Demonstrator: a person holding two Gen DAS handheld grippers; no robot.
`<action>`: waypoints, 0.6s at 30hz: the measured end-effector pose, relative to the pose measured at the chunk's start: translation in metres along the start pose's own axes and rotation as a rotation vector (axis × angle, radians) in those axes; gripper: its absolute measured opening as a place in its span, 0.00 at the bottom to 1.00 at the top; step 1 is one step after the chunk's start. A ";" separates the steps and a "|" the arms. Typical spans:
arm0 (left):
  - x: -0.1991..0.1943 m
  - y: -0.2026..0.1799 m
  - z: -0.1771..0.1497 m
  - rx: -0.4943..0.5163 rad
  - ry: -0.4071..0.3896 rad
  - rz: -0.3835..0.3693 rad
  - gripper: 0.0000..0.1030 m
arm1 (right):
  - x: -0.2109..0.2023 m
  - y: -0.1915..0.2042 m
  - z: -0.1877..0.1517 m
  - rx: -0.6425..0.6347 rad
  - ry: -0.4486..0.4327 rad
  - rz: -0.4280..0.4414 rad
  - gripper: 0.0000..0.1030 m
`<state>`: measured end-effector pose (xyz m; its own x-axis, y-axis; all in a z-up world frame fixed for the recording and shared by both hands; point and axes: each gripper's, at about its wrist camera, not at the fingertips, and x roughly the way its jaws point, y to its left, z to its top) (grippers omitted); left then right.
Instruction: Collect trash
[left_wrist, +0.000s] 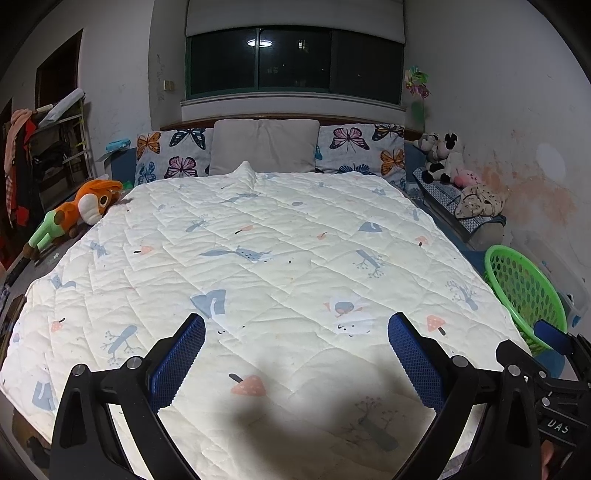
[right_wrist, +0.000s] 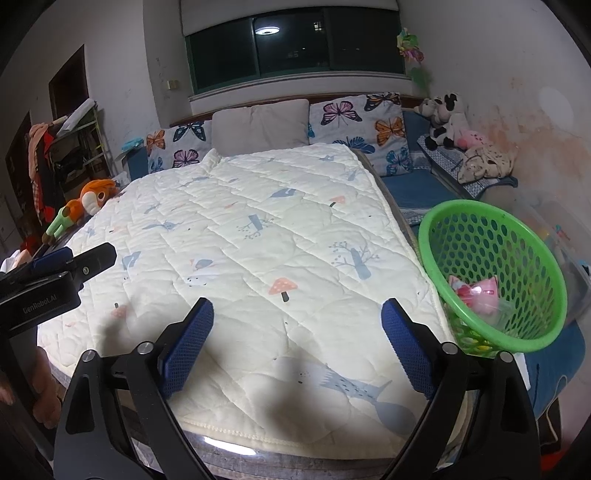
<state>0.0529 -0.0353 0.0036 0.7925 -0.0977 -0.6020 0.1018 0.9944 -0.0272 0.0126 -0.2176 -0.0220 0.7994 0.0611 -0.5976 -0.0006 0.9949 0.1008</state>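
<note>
Both tongs, left (left_wrist: 295, 354) and right (right_wrist: 297, 343), spread apart and empty over quilt (left_wrist: 280, 236); green basket (right_wrist: 436, 236) holding wrappers (right_wrist: 476, 290). Best scanning bed edges next.

We observed a wide bed (left_wrist: 122, 173) covered by a cream quilted blanket printed with pale blue animals and pink mushrooms (left_wrist: 280, 258), lying flat and nearly smooth. At the head, a plain grey cushion (left_wrist: 264, 146) stood between two butterfly-print pillows (left_wrist: 171, 153), touching both. An orange plush toy with green legs (left_wrist: 79, 212) lay along the left edge beside the blanket. On the right edge, just beside the blanket, a green perforated plastic basket (right_wrist: 491, 280) sat tilted toward the bed; it held crumpled pink wrappers (right_wrist: 476, 290).
</note>
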 end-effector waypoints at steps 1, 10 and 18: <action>0.000 -0.001 0.000 0.002 0.000 0.000 0.93 | 0.000 0.001 0.000 0.000 0.001 -0.001 0.90; 0.001 -0.003 0.000 0.004 0.001 -0.002 0.93 | 0.001 0.000 -0.002 -0.001 0.000 -0.001 0.93; 0.002 -0.002 -0.002 -0.002 0.001 -0.001 0.93 | 0.002 0.001 -0.004 -0.002 0.001 -0.004 0.94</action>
<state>0.0529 -0.0379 0.0009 0.7918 -0.0990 -0.6027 0.1015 0.9944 -0.0299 0.0118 -0.2165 -0.0259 0.7988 0.0572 -0.5989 0.0013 0.9953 0.0968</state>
